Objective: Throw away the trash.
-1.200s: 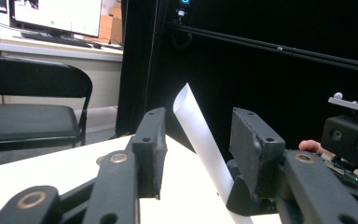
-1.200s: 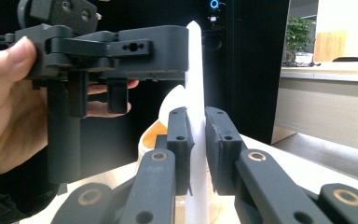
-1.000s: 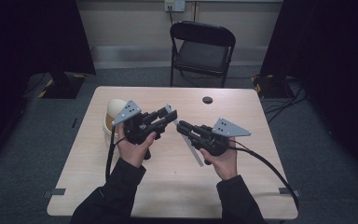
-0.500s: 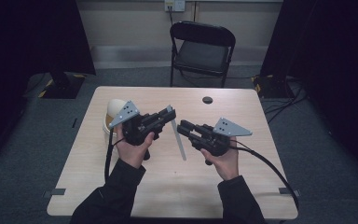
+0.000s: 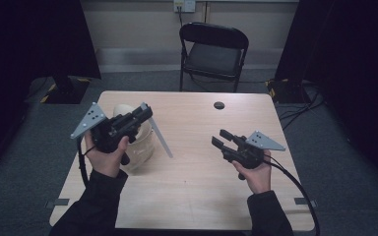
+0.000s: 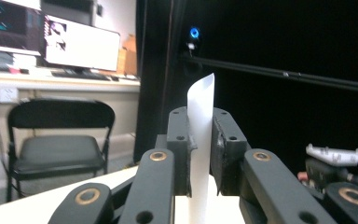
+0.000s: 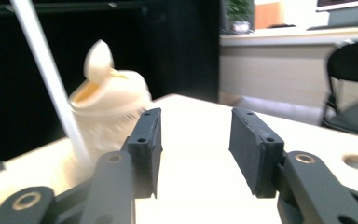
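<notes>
table: pale wood, round hole at far edge
room: dark curtains, grey floor, black chair beyond table
left gripper: clamped on white strip, raised over table's left
cup: cream, left side, under left gripper
right gripper: jaws wide, empty, right side

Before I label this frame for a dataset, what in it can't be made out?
- Cream plastic container: in the high view, the left gripper and hand cover much of it; its inside is unseen. In the right gripper view it is blurred.
- Thin white strip: its clamped end hides between the jaws.
- Right gripper: open, its cable cut off by the bottom edge.
</notes>
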`<state>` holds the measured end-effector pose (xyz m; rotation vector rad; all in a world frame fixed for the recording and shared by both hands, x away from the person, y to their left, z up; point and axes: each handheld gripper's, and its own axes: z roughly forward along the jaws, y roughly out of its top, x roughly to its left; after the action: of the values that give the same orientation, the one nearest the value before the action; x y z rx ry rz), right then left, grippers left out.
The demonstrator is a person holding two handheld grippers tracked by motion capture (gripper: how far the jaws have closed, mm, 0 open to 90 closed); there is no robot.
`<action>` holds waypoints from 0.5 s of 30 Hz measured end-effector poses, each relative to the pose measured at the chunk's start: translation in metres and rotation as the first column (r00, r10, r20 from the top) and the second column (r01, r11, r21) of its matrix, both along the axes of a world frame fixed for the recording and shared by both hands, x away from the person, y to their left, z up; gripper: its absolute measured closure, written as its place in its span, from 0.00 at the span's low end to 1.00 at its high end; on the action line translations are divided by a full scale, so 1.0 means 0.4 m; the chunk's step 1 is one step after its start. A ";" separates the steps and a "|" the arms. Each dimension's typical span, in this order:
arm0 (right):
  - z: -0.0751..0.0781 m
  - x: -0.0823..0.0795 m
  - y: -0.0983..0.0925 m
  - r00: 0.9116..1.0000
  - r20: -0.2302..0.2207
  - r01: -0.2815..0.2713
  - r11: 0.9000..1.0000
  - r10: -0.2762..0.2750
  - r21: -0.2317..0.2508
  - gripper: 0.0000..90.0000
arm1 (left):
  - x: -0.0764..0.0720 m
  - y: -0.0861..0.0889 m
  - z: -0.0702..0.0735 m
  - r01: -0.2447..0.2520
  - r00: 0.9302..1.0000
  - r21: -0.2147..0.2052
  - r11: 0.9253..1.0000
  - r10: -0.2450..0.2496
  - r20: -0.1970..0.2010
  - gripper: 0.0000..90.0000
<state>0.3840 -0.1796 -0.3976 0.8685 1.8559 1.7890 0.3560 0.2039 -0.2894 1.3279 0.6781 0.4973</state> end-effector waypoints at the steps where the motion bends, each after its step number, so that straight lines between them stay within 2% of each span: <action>1: -0.012 -0.001 -0.014 1.000 -0.009 0.019 1.000 -0.019 -0.007 0.60 | -0.005 0.011 0.008 -0.010 1.000 -0.004 1.000 0.010 0.007 0.88; 3: -0.025 -0.002 -0.029 0.999 -0.022 0.035 0.999 -0.035 -0.012 0.59 | -0.009 0.022 0.015 -0.018 1.000 -0.006 1.000 0.018 0.016 0.88; 4: -0.056 -0.003 -0.061 0.995 -0.052 0.083 0.996 -0.084 -0.020 0.56 | -0.014 0.033 0.023 -0.027 0.999 -0.007 1.000 0.027 0.027 0.88; 7: -0.097 -0.003 -0.097 0.984 -0.094 0.145 0.988 -0.150 -0.055 0.52 | -0.029 0.061 0.042 -0.051 0.997 -0.002 0.999 0.051 0.050 0.88; 10: -0.141 0.002 -0.132 0.966 -0.138 0.201 0.971 -0.219 -0.129 0.49 | -0.036 0.079 0.052 -0.066 0.996 -0.005 0.998 0.067 0.066 0.88; 12: -0.169 0.004 -0.150 0.952 -0.169 0.231 0.960 -0.257 -0.161 0.48 | -0.040 0.093 0.058 -0.080 0.994 -0.011 0.997 0.080 0.073 0.88; 13: -0.183 0.004 -0.158 0.946 -0.180 0.238 0.955 -0.269 -0.177 0.47 | -0.042 0.101 0.061 -0.088 0.993 -0.013 0.996 0.089 0.074 0.88; 14: -0.183 0.004 -0.158 0.946 -0.180 0.238 0.955 -0.269 -0.177 0.47 | -0.042 0.101 0.061 -0.088 0.993 -0.013 0.996 0.089 0.074 0.88; 15: -0.208 0.005 -0.171 0.936 -0.199 0.249 0.946 -0.290 -0.207 0.46 | -0.045 0.115 0.067 -0.100 0.992 -0.020 0.995 0.101 0.080 0.88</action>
<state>0.3860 -0.2482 -0.4809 1.2354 1.8893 1.3811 0.3381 0.2499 -0.2626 1.2564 0.6824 0.6229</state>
